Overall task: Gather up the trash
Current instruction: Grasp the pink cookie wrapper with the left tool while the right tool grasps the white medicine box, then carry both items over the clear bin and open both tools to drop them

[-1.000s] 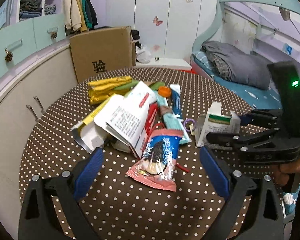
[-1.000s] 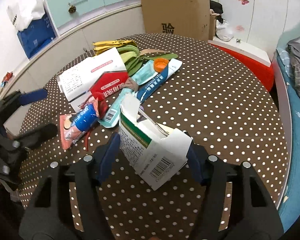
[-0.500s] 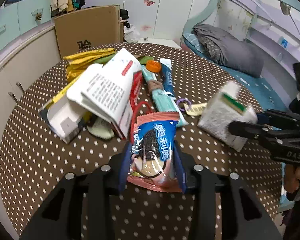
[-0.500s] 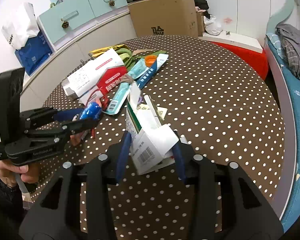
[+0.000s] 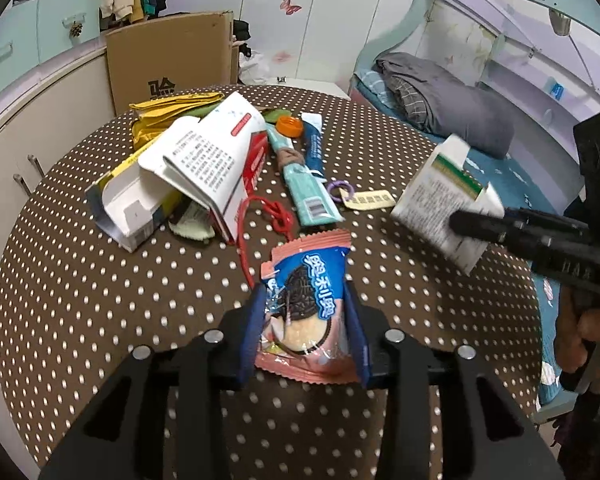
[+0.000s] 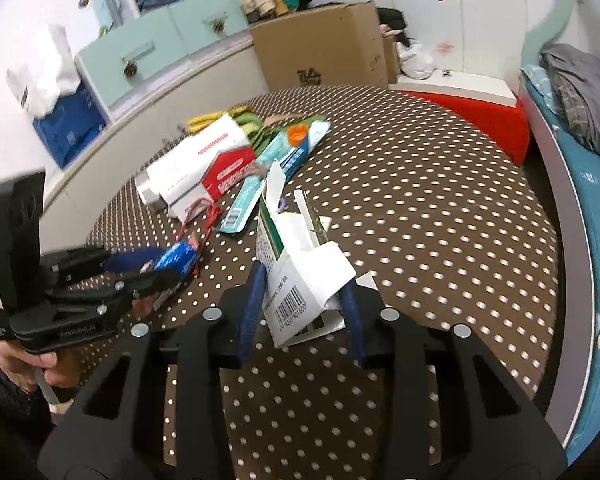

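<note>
My left gripper (image 5: 305, 334) is shut on a pink and blue cookie wrapper (image 5: 306, 304) and holds it above the brown dotted table (image 5: 100, 300). My right gripper (image 6: 304, 308) is shut on a white and green carton (image 6: 300, 272), also lifted; the carton also shows in the left wrist view (image 5: 444, 200). A trash pile lies on the table: a white and red box (image 5: 204, 160), a teal wrapper (image 5: 306, 184), an orange cap (image 5: 289, 126), a red string (image 5: 268, 216), yellow-green packets (image 5: 168, 114). The left gripper (image 6: 140, 268) shows at the left of the right wrist view.
A cardboard box (image 5: 172, 64) stands behind the table. Cabinets (image 5: 40, 112) run along the left. A bed (image 5: 440, 96) with grey bedding is at the right. A purple ring (image 5: 340, 190) and a paper tag (image 5: 372, 200) lie beside the pile.
My left gripper closed on the cookie wrapper and lifted it back off the pile. My right gripper closed on the carton and raised it off the table.
</note>
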`<action>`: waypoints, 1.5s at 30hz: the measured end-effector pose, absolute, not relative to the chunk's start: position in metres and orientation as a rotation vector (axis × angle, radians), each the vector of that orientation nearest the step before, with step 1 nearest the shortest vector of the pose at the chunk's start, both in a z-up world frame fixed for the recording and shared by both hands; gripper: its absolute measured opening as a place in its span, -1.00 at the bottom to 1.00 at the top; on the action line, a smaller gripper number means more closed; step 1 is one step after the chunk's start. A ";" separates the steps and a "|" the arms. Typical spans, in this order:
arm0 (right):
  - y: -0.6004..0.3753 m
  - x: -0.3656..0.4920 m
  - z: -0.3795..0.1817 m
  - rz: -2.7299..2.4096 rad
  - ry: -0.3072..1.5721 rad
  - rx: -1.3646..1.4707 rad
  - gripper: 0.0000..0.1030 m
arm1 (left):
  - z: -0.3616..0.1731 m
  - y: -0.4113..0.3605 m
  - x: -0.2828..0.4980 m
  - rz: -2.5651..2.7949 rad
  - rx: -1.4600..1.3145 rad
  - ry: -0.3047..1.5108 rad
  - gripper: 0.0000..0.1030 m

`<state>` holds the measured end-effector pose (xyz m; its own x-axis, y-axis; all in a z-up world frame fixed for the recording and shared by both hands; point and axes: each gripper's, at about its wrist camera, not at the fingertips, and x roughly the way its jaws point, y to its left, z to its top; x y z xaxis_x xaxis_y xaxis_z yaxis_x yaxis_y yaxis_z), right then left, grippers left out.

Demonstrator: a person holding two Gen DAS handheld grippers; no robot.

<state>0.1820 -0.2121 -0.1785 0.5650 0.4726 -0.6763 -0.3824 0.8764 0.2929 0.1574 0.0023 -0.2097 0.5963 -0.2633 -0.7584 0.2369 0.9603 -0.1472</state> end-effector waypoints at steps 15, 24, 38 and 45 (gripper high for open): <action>-0.296 0.170 -0.125 0.370 0.661 0.259 -0.29 | -0.153 -0.057 0.172 -0.392 -0.057 0.743 -0.27; -0.380 0.170 -0.084 0.203 0.546 0.334 -0.29 | -0.095 -0.138 0.217 -0.475 -0.016 0.621 -0.27; -0.504 0.205 -0.148 -0.044 0.637 0.544 -0.27 | -0.113 -0.277 0.280 -0.627 0.047 0.713 -0.27; -0.528 0.241 -0.256 -0.115 0.830 0.665 -0.25 | -0.158 -0.328 0.302 -0.656 0.111 0.828 -0.27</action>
<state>0.2411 -0.5285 -0.2561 0.6811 0.1567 -0.7152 0.3447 0.7932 0.5020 0.3018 -0.3275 -0.1581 0.4928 -0.4978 -0.7137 0.5813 0.7987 -0.1556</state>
